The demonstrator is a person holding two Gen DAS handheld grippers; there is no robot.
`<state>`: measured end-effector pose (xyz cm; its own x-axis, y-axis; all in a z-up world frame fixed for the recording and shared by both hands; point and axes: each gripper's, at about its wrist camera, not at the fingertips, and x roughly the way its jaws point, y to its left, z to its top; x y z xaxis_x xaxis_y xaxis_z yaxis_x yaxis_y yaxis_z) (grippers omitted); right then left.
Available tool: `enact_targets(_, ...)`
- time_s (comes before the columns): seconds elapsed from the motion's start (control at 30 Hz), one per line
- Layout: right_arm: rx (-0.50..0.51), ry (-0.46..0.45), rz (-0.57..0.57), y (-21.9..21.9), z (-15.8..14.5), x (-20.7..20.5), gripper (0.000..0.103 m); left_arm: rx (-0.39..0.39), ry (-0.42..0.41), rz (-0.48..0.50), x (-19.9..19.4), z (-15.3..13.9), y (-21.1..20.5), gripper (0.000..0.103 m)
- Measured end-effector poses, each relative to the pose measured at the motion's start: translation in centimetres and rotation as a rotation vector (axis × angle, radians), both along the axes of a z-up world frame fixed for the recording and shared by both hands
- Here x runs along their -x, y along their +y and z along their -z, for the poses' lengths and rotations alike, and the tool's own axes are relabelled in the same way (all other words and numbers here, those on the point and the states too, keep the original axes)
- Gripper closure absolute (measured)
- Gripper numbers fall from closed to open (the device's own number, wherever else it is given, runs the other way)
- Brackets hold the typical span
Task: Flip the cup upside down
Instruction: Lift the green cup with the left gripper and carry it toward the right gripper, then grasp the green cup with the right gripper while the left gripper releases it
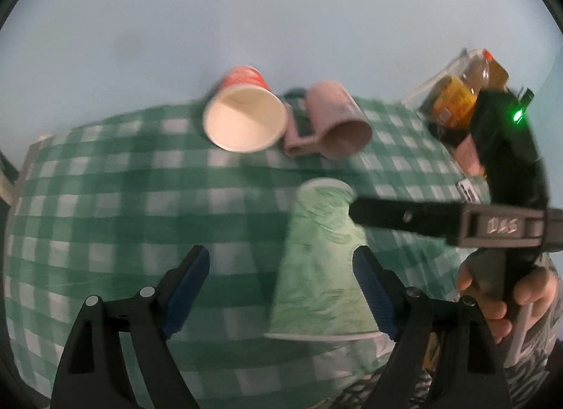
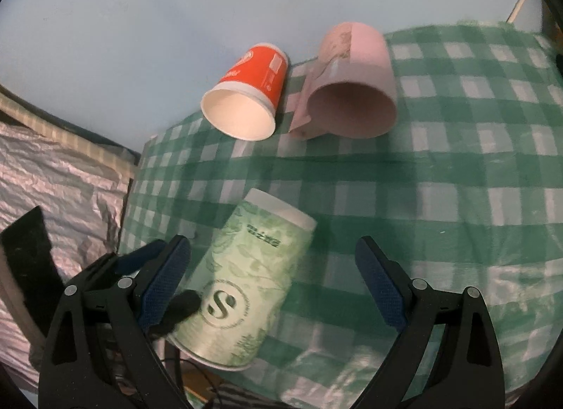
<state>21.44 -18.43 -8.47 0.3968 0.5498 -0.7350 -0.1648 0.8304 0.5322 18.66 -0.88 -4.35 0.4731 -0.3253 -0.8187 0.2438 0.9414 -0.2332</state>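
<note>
Green-checked cloth (image 2: 440,170) over the surface, under everything; pink mug (image 2: 355,92) on its side at the far edge, mouth toward the cameras, orange paper cup (image 2: 246,92) just beside it, likewise tipped; green paper cup (image 2: 246,279) nearer, upside down, rim on the cloth, tilted in the right view; left tool (image 1: 281,289) spread wide, cup beside its right pad; right tool (image 2: 274,286) wide open, gripping nothing.
</note>
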Motion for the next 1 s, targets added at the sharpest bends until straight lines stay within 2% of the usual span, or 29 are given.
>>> enact_targets(0.07,-0.014,0.04,-0.001,0.5,0.7,-0.4,0.009,0.016,-0.03,-0.042,0.0,-0.6,1.6,0.011)
enact_targets(0.2,-0.016,0.1,-0.004,1.4,1.8,-1.2,0.009,0.016,-0.065,-0.103,-0.2,-1.1,3.8,0.011)
enact_targets(0.57,0.014,0.164,0.01,3.5,3.1,-2.3,0.009,-0.078,-0.096,-0.211,-0.8,1.1,5.7,0.011)
enact_targets(0.73,0.038,0.177,-0.001,4.0,3.4,-2.6,0.021,-0.085,-0.081,-0.224,-1.2,1.9,5.9,0.011)
enact_targets(0.87,0.016,0.165,-0.007,3.8,3.3,-2.5,0.027,-0.073,-0.092,-0.218,-0.9,1.4,5.7,0.011)
enact_targets(1.0,0.003,0.117,-0.02,3.5,2.6,-1.8,0.032,-0.06,-0.095,-0.217,-0.6,1.1,5.6,0.011)
